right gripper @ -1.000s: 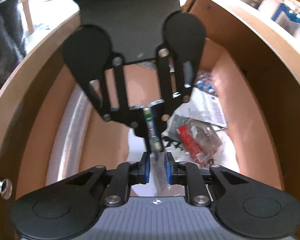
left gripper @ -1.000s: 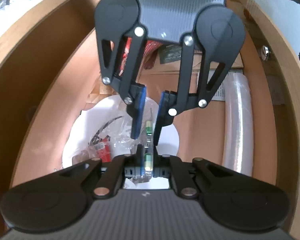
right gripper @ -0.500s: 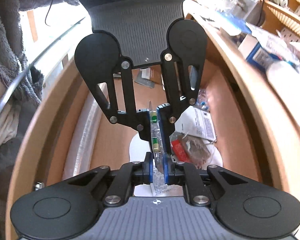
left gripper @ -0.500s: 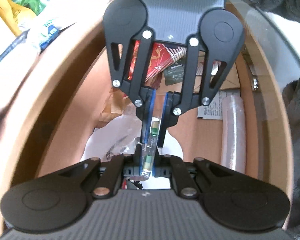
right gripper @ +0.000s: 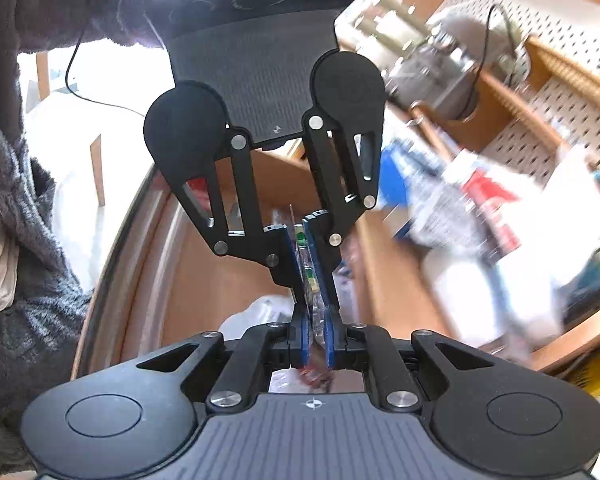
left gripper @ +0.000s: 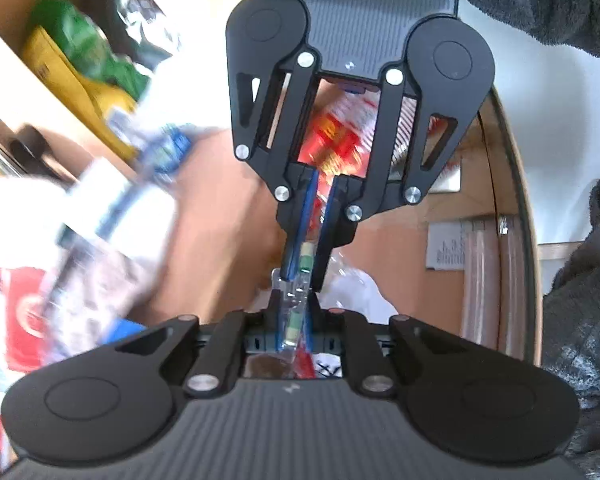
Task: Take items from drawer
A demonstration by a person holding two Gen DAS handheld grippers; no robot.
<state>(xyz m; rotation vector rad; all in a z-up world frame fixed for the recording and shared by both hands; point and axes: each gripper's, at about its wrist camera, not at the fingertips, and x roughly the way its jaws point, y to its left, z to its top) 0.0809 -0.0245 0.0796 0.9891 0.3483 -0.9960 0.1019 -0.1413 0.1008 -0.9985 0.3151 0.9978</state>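
Both grippers face each other, each shut on the same clear plastic packet (left gripper: 298, 280) with small green parts inside; it also shows in the right wrist view (right gripper: 310, 276). My left gripper (left gripper: 292, 320) pinches its near end and my right gripper (left gripper: 306, 268) pinches the far end. In the right wrist view my right gripper (right gripper: 318, 336) is at the bottom and my left gripper (right gripper: 308, 280) is opposite. The packet is held above the open wooden drawer (left gripper: 512, 208), which also shows in the right wrist view (right gripper: 140, 240).
In the drawer lie a clear plastic roll (left gripper: 482, 280), a printed paper (left gripper: 446, 246), a red packet (left gripper: 336, 140) and a white sheet (left gripper: 356, 300). Blurred boxes and bags (right gripper: 472, 220) crowd the desk beside it. A pegboard shelf (right gripper: 540, 60) stands behind.
Both grippers have risen together with the packet, out of the drawer toward the desk top. The right gripper closed on the packet a second ago and stays shut.
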